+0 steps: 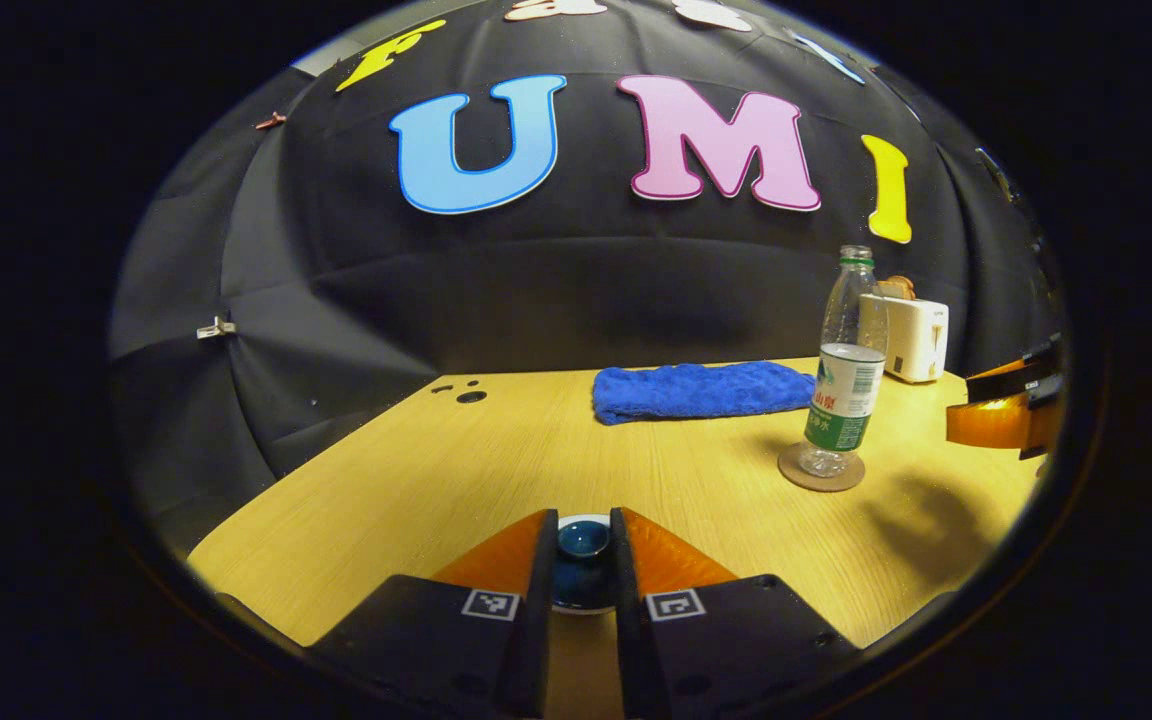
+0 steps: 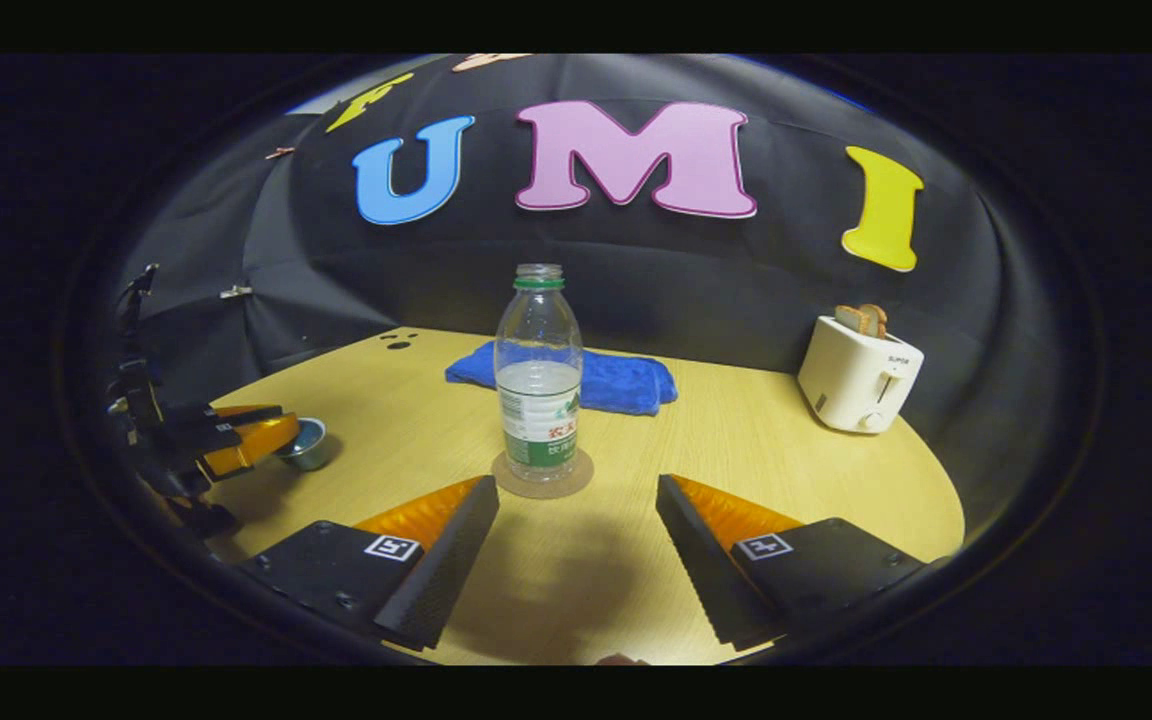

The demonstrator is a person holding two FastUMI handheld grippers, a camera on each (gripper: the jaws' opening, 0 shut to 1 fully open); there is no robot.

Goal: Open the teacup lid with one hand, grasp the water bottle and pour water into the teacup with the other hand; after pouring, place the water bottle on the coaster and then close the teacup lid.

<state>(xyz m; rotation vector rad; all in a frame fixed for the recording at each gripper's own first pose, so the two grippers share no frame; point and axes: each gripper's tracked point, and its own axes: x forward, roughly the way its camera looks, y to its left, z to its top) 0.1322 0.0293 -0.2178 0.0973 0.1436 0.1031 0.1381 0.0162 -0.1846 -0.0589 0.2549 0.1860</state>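
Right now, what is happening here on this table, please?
A person works with two hand-held grippers. The left gripper has its jaws closed around the teacup lid, the dark blue piece between them. The water bottle, uncapped and partly full, stands on its coaster. The right gripper is open and empty, just in front of the bottle. A blue towel and a toaster sit behind.

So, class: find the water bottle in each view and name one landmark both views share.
Left gripper view: water bottle stands right of centre, on its coaster.
Right gripper view: the bottle stands near centre, just beyond the open right claw.
Shared landmark: the blue cloth behind it.
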